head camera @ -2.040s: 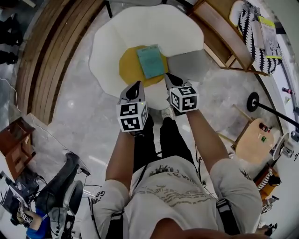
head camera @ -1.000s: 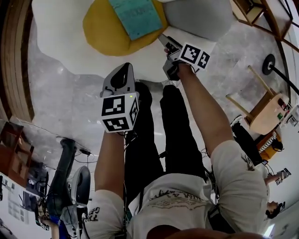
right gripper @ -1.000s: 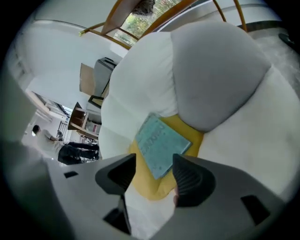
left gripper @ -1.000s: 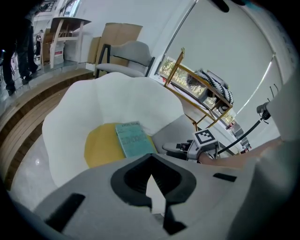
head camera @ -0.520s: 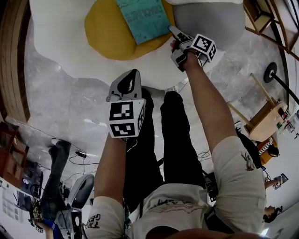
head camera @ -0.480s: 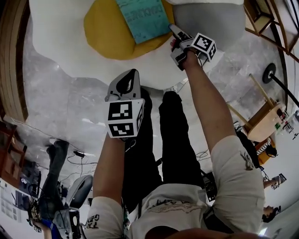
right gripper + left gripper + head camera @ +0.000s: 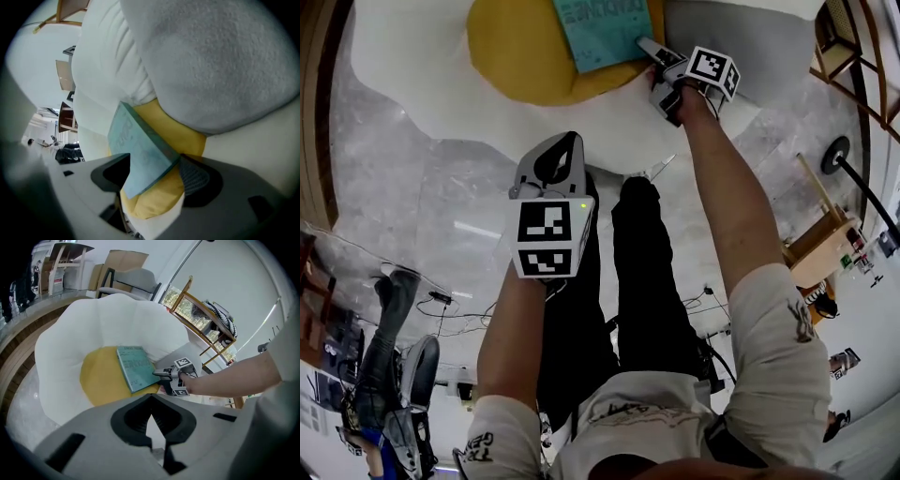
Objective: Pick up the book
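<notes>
Right hand-held gripper [image 7: 154, 177]: jaws apart, straddling the near right corner of the teal book [image 7: 133, 140]; the book's edge touches the right pad, no clamp seen. Book lies tilted on the yellow cushion [image 7: 520, 52] at the centre of the white petal-shaped seat [image 7: 422, 80], with the grey cushion [image 7: 759, 42] just right of it. Cover print is too small to read. Left hand-held gripper [image 7: 151, 425]: jaws together, nothing between them, held near me, well apart from the book.

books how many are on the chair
1. The book lies on the yellow cushion of the white chair, with its near corner between the right gripper's jaws. The grey cushion could hide more.
</notes>
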A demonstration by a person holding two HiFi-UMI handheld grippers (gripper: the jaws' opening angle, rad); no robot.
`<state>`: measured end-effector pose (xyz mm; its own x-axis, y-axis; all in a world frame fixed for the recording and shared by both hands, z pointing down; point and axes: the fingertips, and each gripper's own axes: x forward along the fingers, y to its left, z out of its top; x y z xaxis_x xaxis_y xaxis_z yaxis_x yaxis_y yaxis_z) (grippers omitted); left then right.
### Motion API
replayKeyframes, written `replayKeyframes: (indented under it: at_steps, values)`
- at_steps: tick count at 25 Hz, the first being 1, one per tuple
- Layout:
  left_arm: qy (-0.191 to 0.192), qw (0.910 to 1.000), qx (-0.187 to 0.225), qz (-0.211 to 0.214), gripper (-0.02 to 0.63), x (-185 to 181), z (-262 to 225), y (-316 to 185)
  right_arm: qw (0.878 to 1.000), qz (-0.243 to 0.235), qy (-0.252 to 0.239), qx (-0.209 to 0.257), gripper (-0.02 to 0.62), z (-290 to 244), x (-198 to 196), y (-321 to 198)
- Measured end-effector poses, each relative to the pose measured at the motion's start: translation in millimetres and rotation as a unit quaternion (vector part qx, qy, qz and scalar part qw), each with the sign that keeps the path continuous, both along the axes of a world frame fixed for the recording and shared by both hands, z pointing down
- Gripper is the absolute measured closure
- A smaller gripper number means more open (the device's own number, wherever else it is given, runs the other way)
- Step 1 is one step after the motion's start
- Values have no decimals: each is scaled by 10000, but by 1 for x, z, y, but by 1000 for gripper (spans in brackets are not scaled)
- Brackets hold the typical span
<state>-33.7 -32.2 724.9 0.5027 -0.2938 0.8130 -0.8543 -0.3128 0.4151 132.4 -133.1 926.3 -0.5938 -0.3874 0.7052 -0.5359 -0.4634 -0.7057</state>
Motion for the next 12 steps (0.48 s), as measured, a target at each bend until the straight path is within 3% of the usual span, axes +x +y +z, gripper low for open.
replayKeyframes:
  at_steps: [5,8,12]
  values:
    - [-28,10000,10,43,589,-7,5,-3,9993,-51,-105,347,299,-12,0,-5]
    - [-43,10000,-5,29,589,-7,7,-5,9940,-887,26,645,301,-24,-13,3]
    - [-8,10000,14,44,589,-3,5,-7,9815,-1660,-679,668,301,-38,-46,12]
